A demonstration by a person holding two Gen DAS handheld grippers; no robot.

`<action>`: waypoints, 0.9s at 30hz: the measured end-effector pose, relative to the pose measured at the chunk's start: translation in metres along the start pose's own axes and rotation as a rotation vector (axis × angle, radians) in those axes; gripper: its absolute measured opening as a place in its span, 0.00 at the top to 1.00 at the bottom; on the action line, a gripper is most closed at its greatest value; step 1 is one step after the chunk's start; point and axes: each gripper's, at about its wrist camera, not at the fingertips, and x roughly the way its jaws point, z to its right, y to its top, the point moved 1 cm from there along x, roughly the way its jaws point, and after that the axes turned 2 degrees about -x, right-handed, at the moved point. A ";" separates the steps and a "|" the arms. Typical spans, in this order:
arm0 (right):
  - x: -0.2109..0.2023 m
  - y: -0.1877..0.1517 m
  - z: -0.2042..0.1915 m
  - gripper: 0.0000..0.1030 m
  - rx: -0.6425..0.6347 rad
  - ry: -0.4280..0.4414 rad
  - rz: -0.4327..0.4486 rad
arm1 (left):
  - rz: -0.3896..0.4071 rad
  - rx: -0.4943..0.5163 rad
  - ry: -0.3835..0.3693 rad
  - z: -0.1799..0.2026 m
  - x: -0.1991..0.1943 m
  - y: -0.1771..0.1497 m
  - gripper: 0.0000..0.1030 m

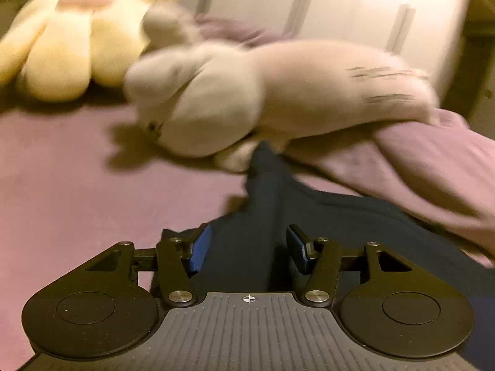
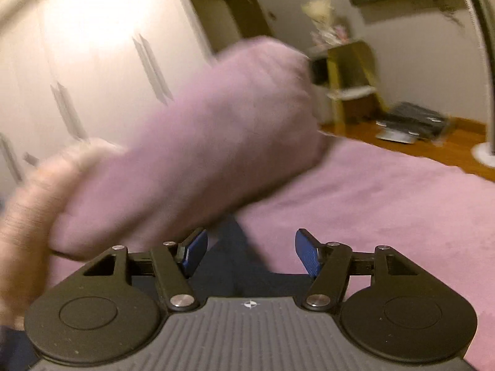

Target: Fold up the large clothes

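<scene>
Both grippers, left (image 1: 246, 247) & right (image 2: 250, 252), spread, holding nothing. Navy garment (image 1: 309, 216) looks soft, limp, prob. light; I'd pinch its edge.

Navy garment (image 1: 278, 216) matt cloth; bedcover (image 2: 386, 201) pink fuzzy fabric

The left gripper (image 1: 249, 249) is sitting low and level, its blue pads (image 1: 201, 247) spread wide apart; the right gripper (image 2: 251, 253) is likewise gaping, pads (image 2: 306, 255) parted, gripping nothing
</scene>
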 end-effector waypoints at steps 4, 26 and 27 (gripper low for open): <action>-0.001 -0.042 -0.053 0.41 0.088 0.337 -0.202 | 0.061 -0.049 -0.118 0.031 -0.036 -0.017 0.21; 0.001 -0.068 0.001 1.00 -0.114 0.191 -0.196 | 0.137 0.127 -0.039 0.035 -0.016 -0.058 0.21; -0.004 -0.065 0.011 1.00 -0.103 0.187 -0.190 | 0.141 0.136 -0.043 0.029 -0.014 -0.061 0.22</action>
